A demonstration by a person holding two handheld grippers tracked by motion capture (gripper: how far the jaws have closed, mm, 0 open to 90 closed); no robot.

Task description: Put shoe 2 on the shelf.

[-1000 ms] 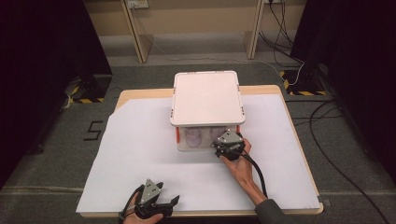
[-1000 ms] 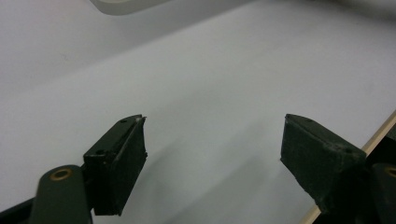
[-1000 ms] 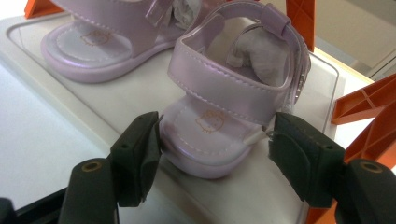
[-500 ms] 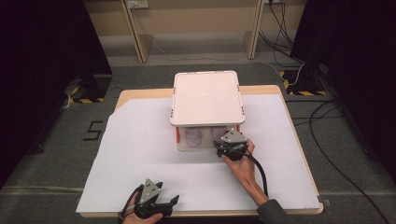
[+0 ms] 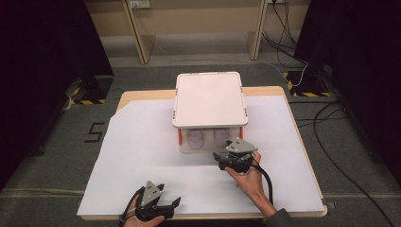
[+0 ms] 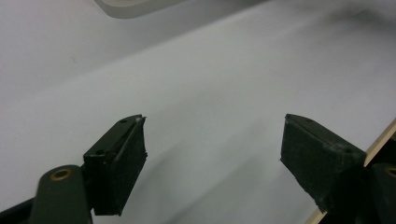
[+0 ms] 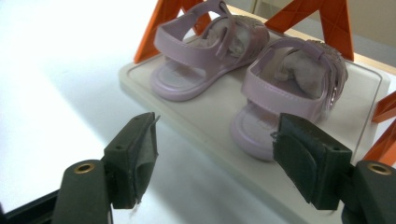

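Inside, lilac sandals (image 7: 243,79) on rack shelf (image 7: 355,88).

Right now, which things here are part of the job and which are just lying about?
In the job:
- right gripper, open, aimed at the shelf
- pair of lilac sandals
- two-tier shelf holding them

Lying about:
- left gripper, open, idle at the table's near edge
- white sheet
- floor cables

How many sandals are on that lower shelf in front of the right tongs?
2. Both lilac sandals sit side by side on the white lower shelf, heels toward the open right tongs: one sandal farther off, the other nearer the tongs. More could be hidden behind them.
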